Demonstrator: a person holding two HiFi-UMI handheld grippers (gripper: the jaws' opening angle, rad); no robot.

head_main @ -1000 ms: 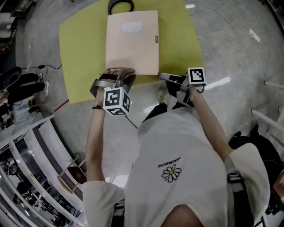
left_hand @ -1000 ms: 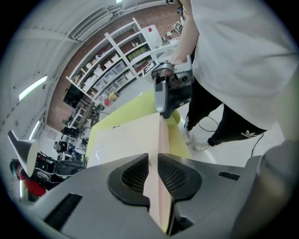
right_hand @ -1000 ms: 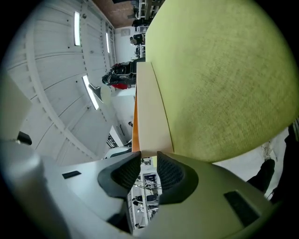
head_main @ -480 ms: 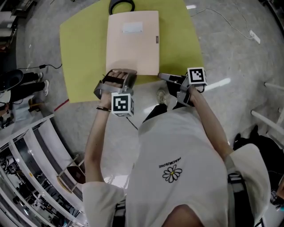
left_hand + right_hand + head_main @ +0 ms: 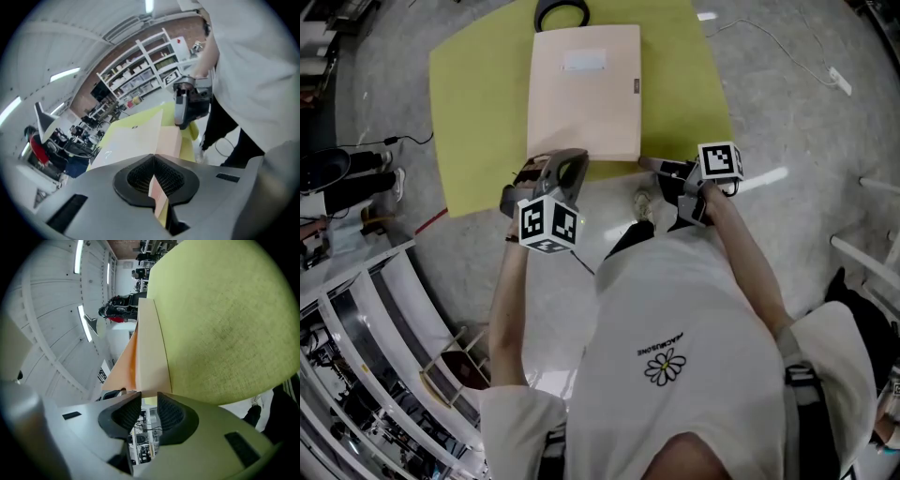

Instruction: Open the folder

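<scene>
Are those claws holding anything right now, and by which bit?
The left gripper is shut on the folder, pinching its near edge by the left corner. The right gripper is open at the other corner, holding nothing.

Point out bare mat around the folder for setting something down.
Widest bare yellow mat lies left of the folder; a narrower strip runs along its right. The near edge is crowded: left claw pinching the folder, right claw open at its corner. A black ring borders the far edge.

You wear a white short-sleeved T-shirt (image 5: 694, 300) with a daisy print (image 5: 663, 367) and dark trousers (image 5: 628, 240). Your grey left gripper (image 5: 571, 158) and right gripper (image 5: 648, 163) each carry a black-and-white marker cube (image 5: 547, 224).
</scene>
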